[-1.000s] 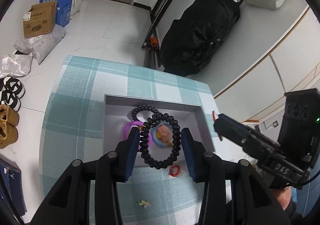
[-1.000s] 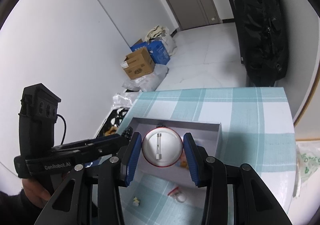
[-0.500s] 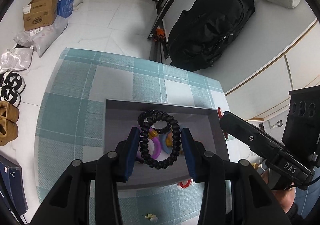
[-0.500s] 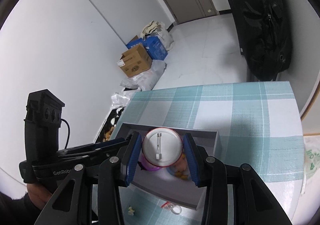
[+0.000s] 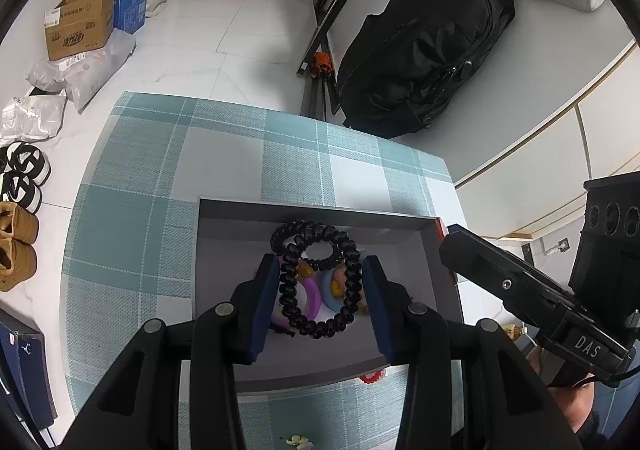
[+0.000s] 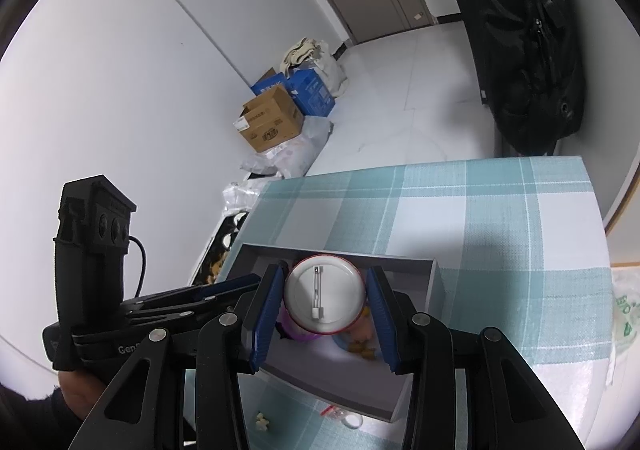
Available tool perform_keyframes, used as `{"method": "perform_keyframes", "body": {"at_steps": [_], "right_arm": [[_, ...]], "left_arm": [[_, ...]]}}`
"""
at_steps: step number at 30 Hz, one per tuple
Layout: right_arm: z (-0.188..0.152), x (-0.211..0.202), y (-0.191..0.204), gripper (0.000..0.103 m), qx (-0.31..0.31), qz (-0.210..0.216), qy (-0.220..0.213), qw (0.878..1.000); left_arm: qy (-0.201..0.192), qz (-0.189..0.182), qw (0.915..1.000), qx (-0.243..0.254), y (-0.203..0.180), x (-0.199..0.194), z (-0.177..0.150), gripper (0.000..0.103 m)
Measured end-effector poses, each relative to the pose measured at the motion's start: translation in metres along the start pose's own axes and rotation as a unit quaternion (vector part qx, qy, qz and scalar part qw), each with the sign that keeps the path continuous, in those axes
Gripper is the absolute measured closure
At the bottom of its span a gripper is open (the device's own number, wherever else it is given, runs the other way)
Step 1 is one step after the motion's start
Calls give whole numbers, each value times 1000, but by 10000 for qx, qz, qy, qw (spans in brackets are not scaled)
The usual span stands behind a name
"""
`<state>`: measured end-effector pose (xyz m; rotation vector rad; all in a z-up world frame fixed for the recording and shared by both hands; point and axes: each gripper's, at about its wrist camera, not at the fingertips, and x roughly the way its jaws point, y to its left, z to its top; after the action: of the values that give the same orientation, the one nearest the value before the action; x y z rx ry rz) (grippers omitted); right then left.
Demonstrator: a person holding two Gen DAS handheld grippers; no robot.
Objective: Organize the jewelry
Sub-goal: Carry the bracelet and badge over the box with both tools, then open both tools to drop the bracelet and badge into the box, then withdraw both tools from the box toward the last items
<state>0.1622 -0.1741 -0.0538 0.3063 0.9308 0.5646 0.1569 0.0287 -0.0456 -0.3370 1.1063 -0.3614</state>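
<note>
left gripper [image 5: 320, 290] clamps a black coiled bracelet [image 5: 316, 282] between its blue pads, hanging over the grey box [image 5: 224, 250]. right gripper [image 6: 326, 300] pinches a round white pin badge [image 6: 324, 300], red-rimmed, clasp side up, over the same box.

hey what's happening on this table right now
A person is sorting jewelry into a grey box on a checked tablecloth, with tongs in each hand. The left tongs grip a black spiral bracelet over the box; the right tongs hold a round pin badge, pin side up, above it. A purple ring already lies inside.
</note>
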Motion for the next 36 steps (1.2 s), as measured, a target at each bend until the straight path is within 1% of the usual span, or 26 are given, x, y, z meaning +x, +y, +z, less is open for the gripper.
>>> {"method": "perform_keyframes", "body": {"at_steps": [9, 10, 12, 13, 14, 15, 16, 24, 28, 29, 33, 34, 36], "right_arm": [[-3, 5, -1, 60, 116, -19, 99, 9999], [-3, 4, -1, 59, 96, -100, 87, 9999], [-3, 3, -1, 59, 89, -122, 71, 9999], [-2, 1, -1, 59, 103, -139, 41, 9998], [-2, -2, -1, 51, 99, -157, -6, 9998], [-2, -4, -1, 45, 90, -174, -47, 9998], [-2, -7, -1, 37, 77, -198, -112, 9997], [-5, -27, 1, 34, -53, -291, -338, 9990], [-10, -31, 4, 28, -157, -342, -366, 9986], [-12, -33, 6, 25, -198, -362, -385, 9984], [-21, -41, 13, 21, -389, -386, -454, 9975], [-23, -42, 14, 18, -432, -394, -458, 9972], [-29, -44, 17, 16, -503, -466, -459, 9966]], "left_arm": [[-59, -45, 9999, -70, 2, 2, -1, 66], [-49, -60, 9999, -93, 3, 2, -1, 64], [-40, -90, 9999, -117, 4, 2, 0, 60], [-57, -69, 9999, -126, 4, 1, 1, 55], [-69, -69, 9999, -119, 4, -1, 1, 51], [-94, -78, 9999, -116, 4, -2, 1, 41], [-142, -64, 9998, -117, 4, -4, 0, 36], [-355, 23, 9993, -65, 2, -18, -4, 36], [-467, 181, 9987, 11, 0, -26, -12, 36], [-491, 233, 9985, 47, -1, -27, -14, 36], [-661, 448, 9962, 355, -7, -32, -27, 36], [-707, 515, 9953, 412, -7, -34, -30, 36], [-773, 582, 9941, 499, -9, -37, -36, 36]]}}
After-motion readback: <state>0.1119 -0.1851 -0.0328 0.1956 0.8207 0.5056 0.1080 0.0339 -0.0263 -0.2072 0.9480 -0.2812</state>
